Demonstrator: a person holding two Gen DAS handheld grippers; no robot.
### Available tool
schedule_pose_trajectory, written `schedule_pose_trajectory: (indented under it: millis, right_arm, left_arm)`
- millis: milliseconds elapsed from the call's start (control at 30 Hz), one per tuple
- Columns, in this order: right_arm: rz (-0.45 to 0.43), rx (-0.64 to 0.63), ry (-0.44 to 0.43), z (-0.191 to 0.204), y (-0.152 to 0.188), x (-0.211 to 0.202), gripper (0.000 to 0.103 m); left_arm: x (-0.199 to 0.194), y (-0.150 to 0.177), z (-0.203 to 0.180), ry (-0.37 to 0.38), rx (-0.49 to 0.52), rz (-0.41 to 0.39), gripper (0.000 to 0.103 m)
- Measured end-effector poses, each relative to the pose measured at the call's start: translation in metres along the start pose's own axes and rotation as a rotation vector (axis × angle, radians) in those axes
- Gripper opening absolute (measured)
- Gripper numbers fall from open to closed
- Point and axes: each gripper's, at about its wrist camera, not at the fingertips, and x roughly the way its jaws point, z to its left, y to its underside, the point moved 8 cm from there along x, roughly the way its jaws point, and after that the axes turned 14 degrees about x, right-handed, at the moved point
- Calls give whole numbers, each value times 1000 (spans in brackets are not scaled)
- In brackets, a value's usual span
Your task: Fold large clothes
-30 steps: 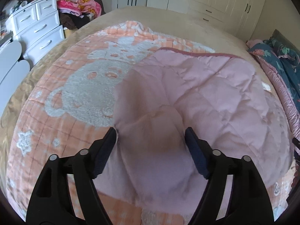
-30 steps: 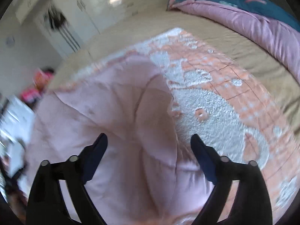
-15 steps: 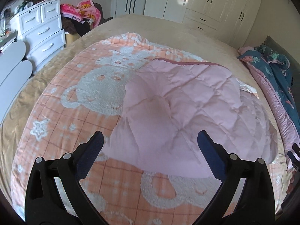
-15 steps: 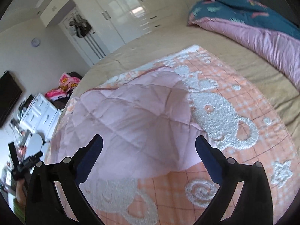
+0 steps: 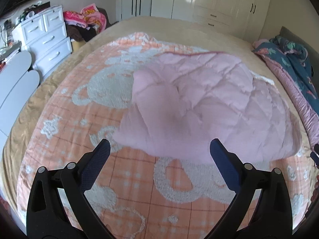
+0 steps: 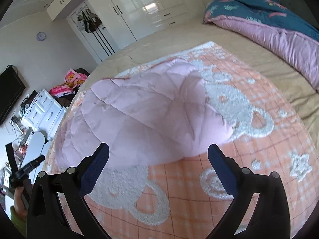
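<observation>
A pink quilted garment [image 5: 201, 103] lies folded in a puffy heap on an orange blanket with white bear figures [image 5: 139, 189]. My left gripper [image 5: 159, 149] hovers open just short of the garment's near edge, nothing between its blue pads. In the right wrist view the same pink garment [image 6: 151, 115] lies ahead on the blanket [image 6: 199, 189]. My right gripper [image 6: 158, 151] is open too, its tips over the garment's near hem without touching it. The other gripper [image 6: 22, 171], held in a hand, shows at the left edge.
The blanket covers a beige bed [image 5: 169, 29]. A dark floral and pink duvet [image 5: 295, 75] is bunched at the bed's right side. White drawers [image 5: 45, 39] and a clothes pile [image 5: 85, 22] stand to the left, white wardrobes [image 5: 215, 2] behind.
Both grippers opened wide and let go of the pink garment, then pulled back and up. The garment now lies farther ahead, and more of the orange blanket shows in front of the fingers.
</observation>
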Motion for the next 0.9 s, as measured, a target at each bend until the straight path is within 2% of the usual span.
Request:
schedule_pose_trajectory:
  millis: [100, 300, 367, 500, 900]
  right_arm:
    - [27, 29, 13, -9, 8, 13, 99]
    - [56, 135, 58, -34, 13, 41, 99]
    - [58, 169, 75, -41, 12, 51, 99]
    - [69, 229, 63, -46, 8, 63, 99]
    - [59, 231, 74, -43, -7, 103, 99]
  left_arm:
    - [15, 12, -3, 30, -34, 49, 94]
    - [47, 29, -9, 178, -188, 114, 94]
    - [59, 30, -8, 220, -251, 119, 94]
    - [76, 27, -8, 249, -314, 116, 94]
    - [115, 18, -4, 353, -463, 88, 95]
